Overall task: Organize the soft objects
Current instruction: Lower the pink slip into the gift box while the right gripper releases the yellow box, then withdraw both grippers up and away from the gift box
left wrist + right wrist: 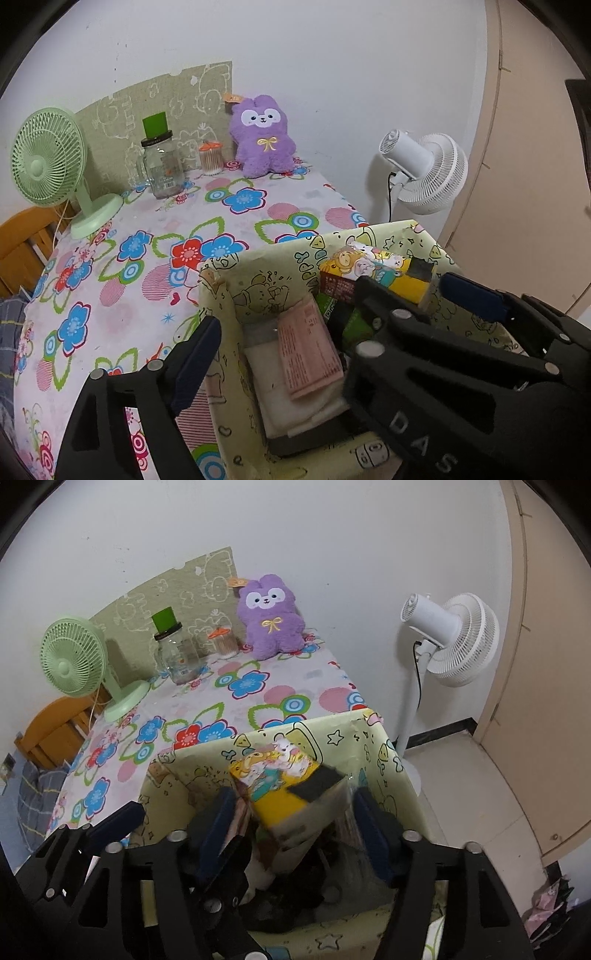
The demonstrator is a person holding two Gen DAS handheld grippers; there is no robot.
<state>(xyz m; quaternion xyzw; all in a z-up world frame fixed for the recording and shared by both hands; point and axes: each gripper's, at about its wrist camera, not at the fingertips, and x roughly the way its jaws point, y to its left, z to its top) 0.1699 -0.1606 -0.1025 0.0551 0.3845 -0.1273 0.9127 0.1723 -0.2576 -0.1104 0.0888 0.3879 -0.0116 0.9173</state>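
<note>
While both grippers are held above the pale yellow cartoon-printed storage box (258, 280), their jaws are spread and nothing is clamped. The left gripper (325, 317) is seen with one blue-padded finger outside the box's near-left wall and the other finger over the box's right side, so that the wall and much of the interior lie between them; neither pad is pressed on anything. The right gripper (295, 827) is seen with its pads standing to either side of a yellow cartoon-printed carton (284, 786), which leans tilted inside the box; a gap is visible between each pad and the carton, so the carton is released rather than grasped. Below the left gripper, inside the box, a pink printed packet (310, 354) is laid on a folded white cloth (295, 406), with a green package (347, 317) just beside it under the carton.

Beyond the grippers, a flowered surface (147, 258) is spread out. At its far end a purple plush toy (262, 136) is propped upright against the wall, well apart from the box. To the left of the toy a small jar of cotton swabs (211, 158) and a glass jar with a green lid (162, 162) are set, and farther left a green desk fan (51, 162). To the right of the surface, a white standing fan (450, 638) is placed on the floor.
</note>
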